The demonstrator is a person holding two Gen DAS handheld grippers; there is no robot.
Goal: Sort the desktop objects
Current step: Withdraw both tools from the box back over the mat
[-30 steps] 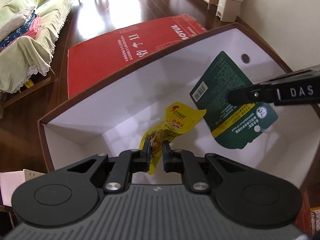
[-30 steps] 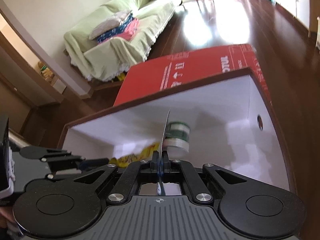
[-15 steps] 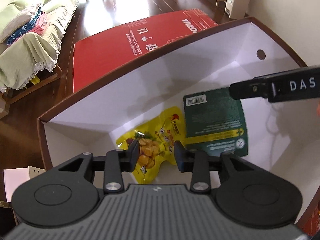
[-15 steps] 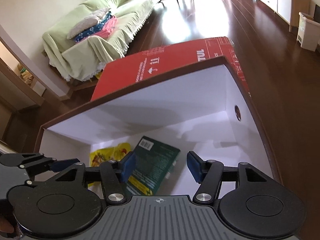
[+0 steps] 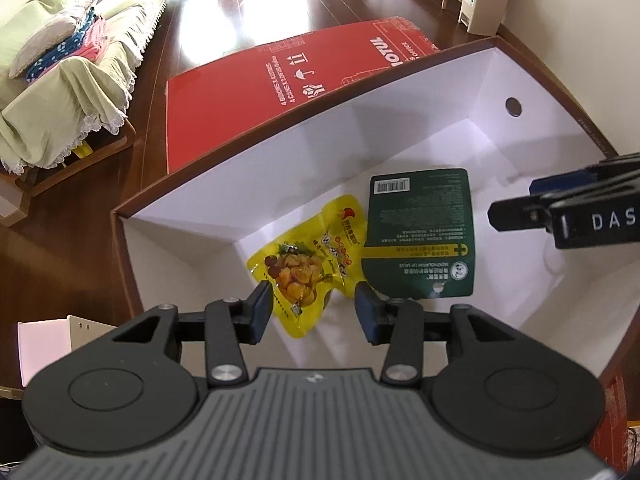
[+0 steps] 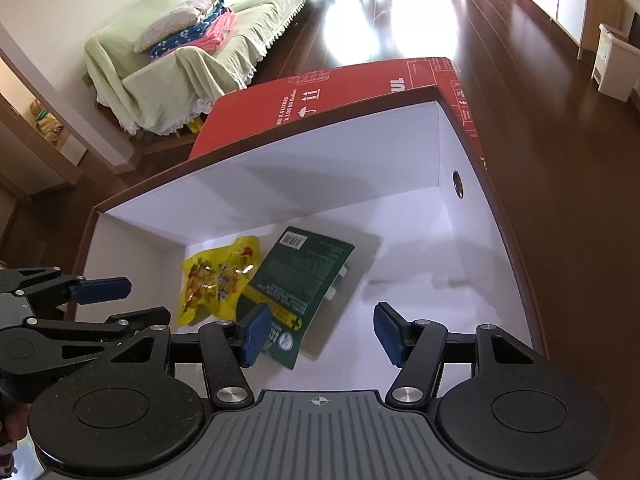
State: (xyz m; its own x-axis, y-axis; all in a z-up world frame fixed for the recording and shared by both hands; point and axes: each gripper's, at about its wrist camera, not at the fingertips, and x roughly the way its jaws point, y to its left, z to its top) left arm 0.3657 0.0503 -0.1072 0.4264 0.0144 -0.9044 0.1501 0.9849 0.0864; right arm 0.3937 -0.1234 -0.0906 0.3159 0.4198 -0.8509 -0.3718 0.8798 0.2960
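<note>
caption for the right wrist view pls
Open right gripper above a white box holding a yellow packet and green packet.

- Both grippers look the same: matte black plastic, with a grey ribbed plate at the base.
- Left gripper (image 5: 314, 307): two round black discs either side, silver screws on the linkage arms, blue ribbed pads (image 5: 365, 312) on the jaws.
- Right gripper (image 6: 320, 334): same discs, screws and blue pads (image 6: 256, 334); its side shows white "DAS" lettering in the left view.
</note>
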